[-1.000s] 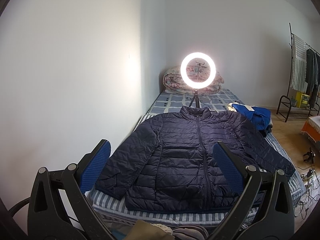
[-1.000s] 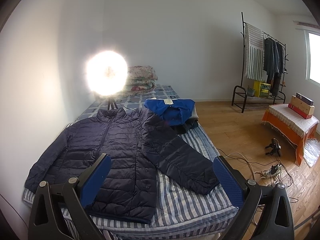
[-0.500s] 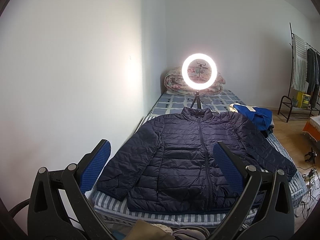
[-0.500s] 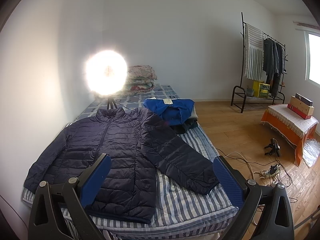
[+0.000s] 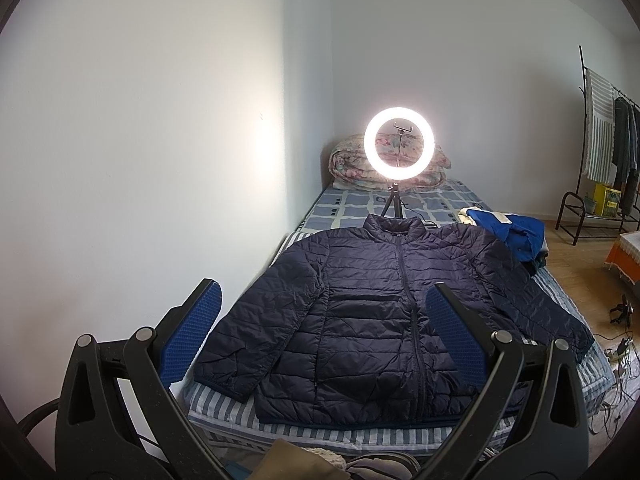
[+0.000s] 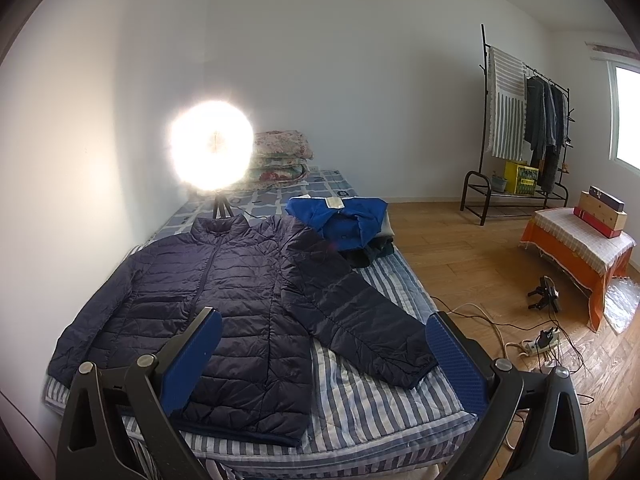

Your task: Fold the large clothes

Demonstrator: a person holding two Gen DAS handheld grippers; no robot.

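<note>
— What stands straight ahead of the left gripper?
— A lit ring light [image 5: 399,144] on a small tripod [image 5: 394,204], and behind it a folded flowered quilt [image 5: 352,160] against the wall.

— And ahead of the right gripper?
— A blue garment [image 6: 340,220] on a pile, slightly left of centre. Far to the right a black clothes rack [image 6: 520,128] with a striped towel [image 6: 506,100] and dark clothes; a yellow box [image 6: 520,176] sits on its lower shelf.

— Anything low on the right?
— An orange-draped stand [image 6: 576,248] bearing boxes [image 6: 602,212], and cables with a power strip [image 6: 540,344] on the wooden floor [image 6: 460,248].
</note>
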